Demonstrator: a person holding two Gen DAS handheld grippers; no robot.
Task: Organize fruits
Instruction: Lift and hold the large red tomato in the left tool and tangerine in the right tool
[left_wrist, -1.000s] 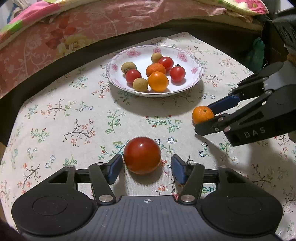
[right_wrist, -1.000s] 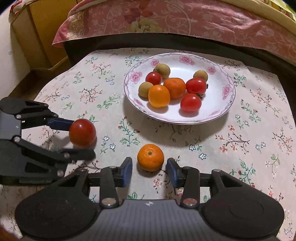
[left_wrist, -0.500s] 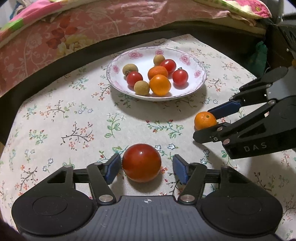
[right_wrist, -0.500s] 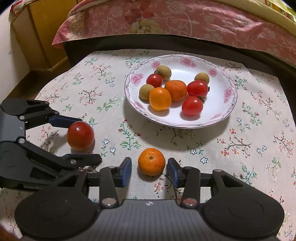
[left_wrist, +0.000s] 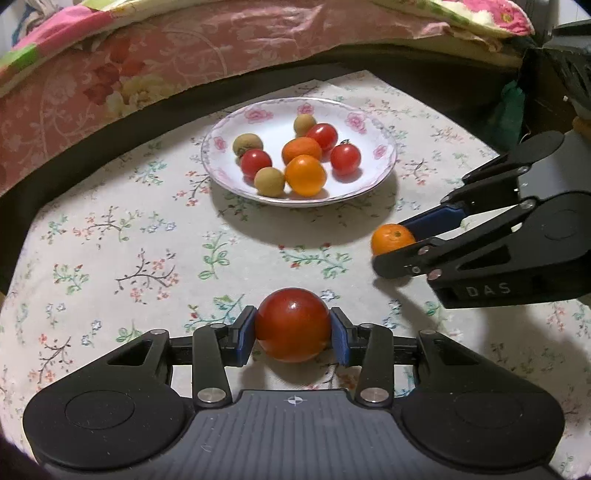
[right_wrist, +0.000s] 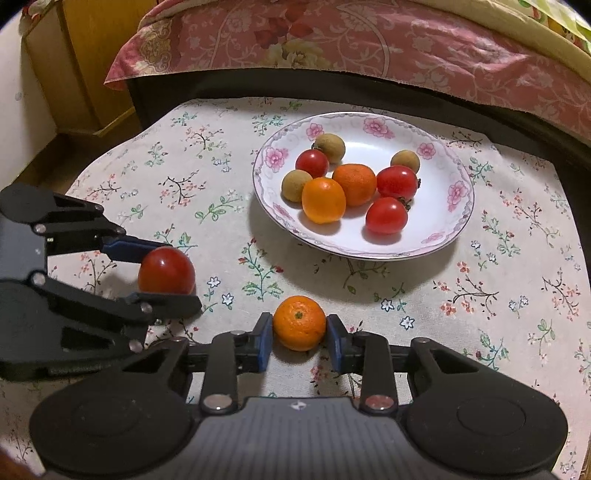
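Observation:
A big red tomato (left_wrist: 293, 325) rests on the floral tablecloth, and my left gripper (left_wrist: 293, 334) has its jaws closing on it, blue pads pressed to both sides. To its right a small mandarin (right_wrist: 299, 323) sits on the cloth between the pads of my right gripper (right_wrist: 299, 341), which is shut on it. Each gripper appears side-on in the other wrist view: the left gripper (right_wrist: 173, 277) around the tomato (right_wrist: 166, 270), the right gripper (left_wrist: 393, 245) around the mandarin (left_wrist: 391, 238). Beyond them a flower-rimmed white plate (right_wrist: 461, 192) holds several small fruits.
The plate (left_wrist: 388, 162) stands at the back middle of the table. Behind the table runs a dark bed frame (right_wrist: 332, 85) under a pink floral bedspread (right_wrist: 332, 33). A wooden cabinet (right_wrist: 74, 66) stands at the far left. Bare cloth lies between the grippers and the plate.
Both grippers have closed: the left pads now press the tomato, the right pads press the mandarin. Neither fruit has left the cloth.

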